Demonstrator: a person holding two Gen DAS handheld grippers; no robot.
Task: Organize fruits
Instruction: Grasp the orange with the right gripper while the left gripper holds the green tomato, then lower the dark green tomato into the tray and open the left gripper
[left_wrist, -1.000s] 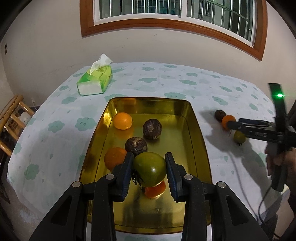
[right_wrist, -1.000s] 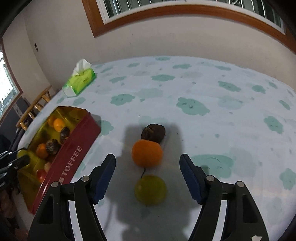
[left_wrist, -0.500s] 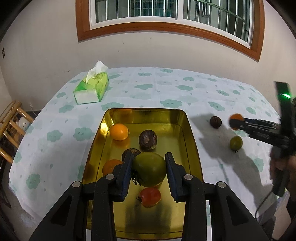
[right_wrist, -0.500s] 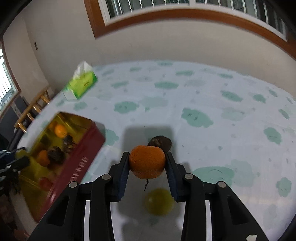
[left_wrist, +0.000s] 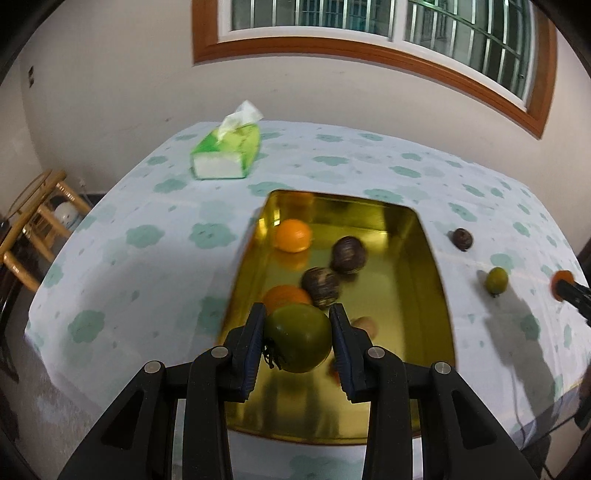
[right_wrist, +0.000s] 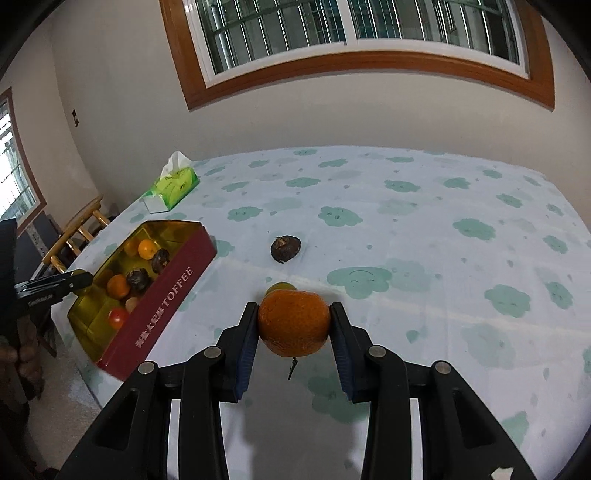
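Green, with a dark stalk at its near side, a tomato (left_wrist: 298, 339) sat pinched between the blue pads of the left gripper (left_wrist: 297, 341), held above the near end of the gold tin (left_wrist: 428, 266). Inside the tin lay an orange (left_wrist: 293, 235) toward the far end, two dark wrinkled fruits (left_wrist: 349, 254) touching each other in the middle, and a second orange (left_wrist: 284, 296) partly hidden behind the tomato. A pale fruit (left_wrist: 365, 325) and a sliver of red showed beside the right finger, too blurred to name. On the cloth (left_wrist: 140, 266) right of the tin were a dark fruit (left_wrist: 462, 239) and a small green fruit (left_wrist: 496, 280), well apart. At the right edge the right gripper's tip carried something orange (left_wrist: 561, 279). A tissue pack (left_wrist: 227, 154) stood beyond the tin.

From the right wrist view, the right gripper (right_wrist: 294, 325) was clamped on an orange (right_wrist: 294, 323), lifted clear of the cloth (right_wrist: 443, 258), a thin stalk dangling under it. The green fruit (right_wrist: 281, 286) peeked out just behind it, and the dark fruit (right_wrist: 285, 249) lay farther back. The tin's red wall (right_wrist: 166, 306) read TOFFEE; oranges, dark fruits and a red tomato (right_wrist: 118, 317) lay inside. The left gripper (right_wrist: 75, 281) reached over its near left corner, its grip not clear from here. The tissue pack (right_wrist: 171, 186) sat near the far left edge of the cloth
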